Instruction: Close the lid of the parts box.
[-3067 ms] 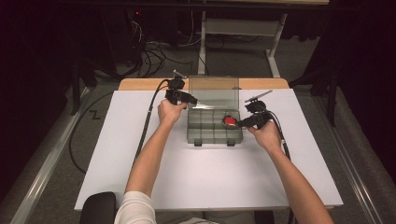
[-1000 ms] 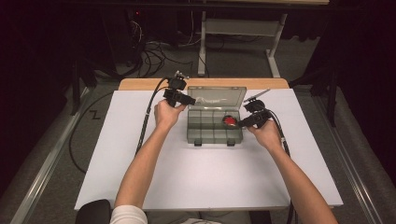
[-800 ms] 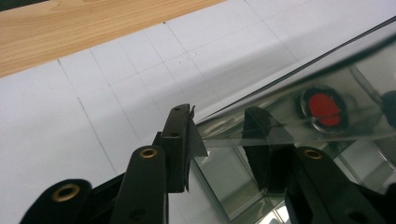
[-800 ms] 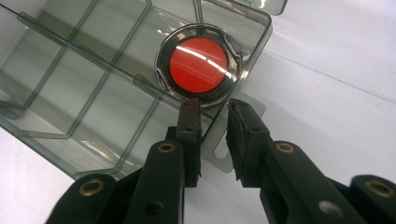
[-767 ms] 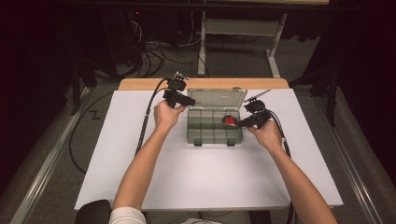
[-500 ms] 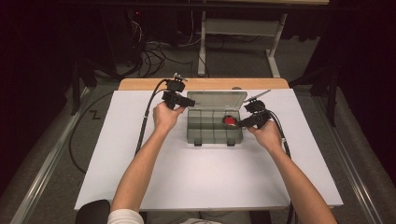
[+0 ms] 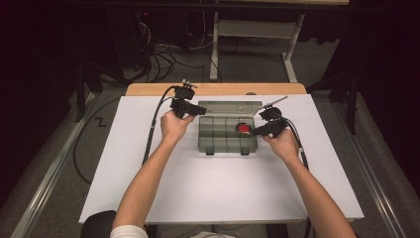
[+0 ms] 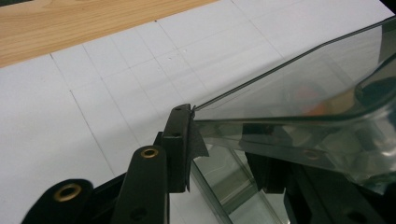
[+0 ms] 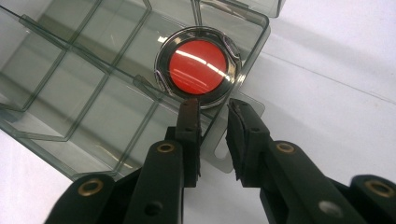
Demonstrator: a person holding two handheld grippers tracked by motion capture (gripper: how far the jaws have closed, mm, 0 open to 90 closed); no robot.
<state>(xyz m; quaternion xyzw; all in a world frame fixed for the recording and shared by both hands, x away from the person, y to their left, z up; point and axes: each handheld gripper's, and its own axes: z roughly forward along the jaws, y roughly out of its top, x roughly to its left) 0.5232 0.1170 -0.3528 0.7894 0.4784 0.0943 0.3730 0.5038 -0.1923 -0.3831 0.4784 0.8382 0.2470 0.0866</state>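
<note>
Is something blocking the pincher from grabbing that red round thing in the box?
Yes. The right gripper has the box wall between its open jaws. That clear wall stands right in front of the red disc, which lies in a corner compartment.

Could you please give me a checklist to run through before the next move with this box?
1. Left gripper holds the lid: ok, jaws closed on its corner.
2. Lid open, off the compartments: ok, it tilts behind the organiser box.
3. Right gripper steadies the box: not ok, its jaws straddle the side wall but stand apart.
4. Red disc seated: ok, flat in a corner compartment, just ahead of the right jaws.
5. Box flat on the white table: ok in the high view.
6. How firmly the lid's hinge holds: cannot tell.
</note>
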